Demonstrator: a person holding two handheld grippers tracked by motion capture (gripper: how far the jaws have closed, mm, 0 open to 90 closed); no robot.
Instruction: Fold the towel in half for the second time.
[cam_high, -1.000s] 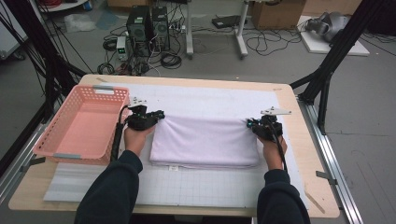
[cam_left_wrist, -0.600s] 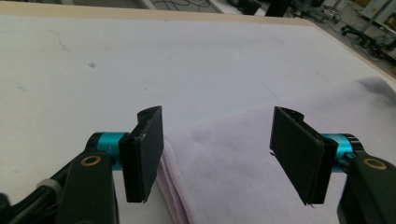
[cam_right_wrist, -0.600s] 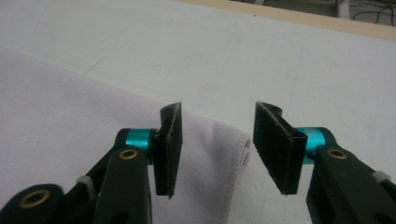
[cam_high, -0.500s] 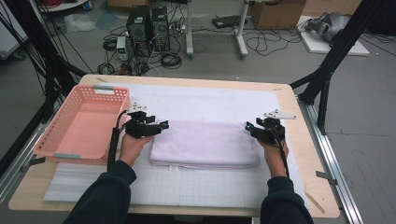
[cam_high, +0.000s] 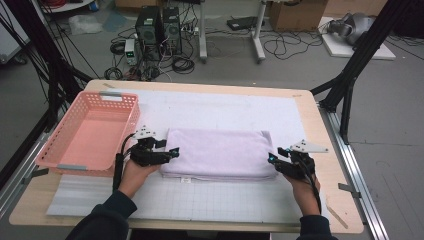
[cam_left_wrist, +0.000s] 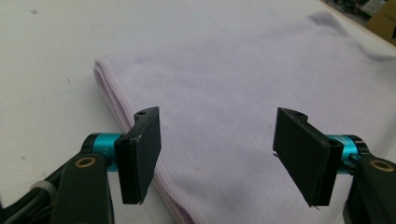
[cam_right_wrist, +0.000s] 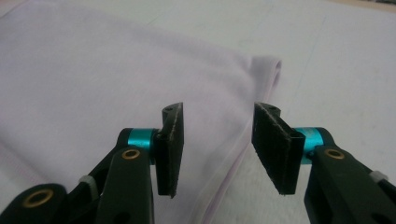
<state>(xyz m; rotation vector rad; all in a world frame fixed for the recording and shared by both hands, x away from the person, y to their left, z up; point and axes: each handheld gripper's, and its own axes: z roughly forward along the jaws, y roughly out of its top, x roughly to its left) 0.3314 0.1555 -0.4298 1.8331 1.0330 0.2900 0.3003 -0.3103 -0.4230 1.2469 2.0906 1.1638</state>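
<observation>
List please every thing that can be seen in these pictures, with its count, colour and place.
towel: one, pale lilac, folded flat, middle of the mat.
basket: one, pink plastic, left part of the table, nothing in it.
mat: one, white with a faint grid, covering most of the table top.
table: one, light wood, bare at the edges.
computer towers: two, black, on the floor beyond the table, among cables.
cardboard box: one, brown, floor at the far right.
left tool: one, black, at the towel's left end, jaws open, just opened.
right tool: one, black, at the towel's right end, jaws open, nothing gripped.
</observation>
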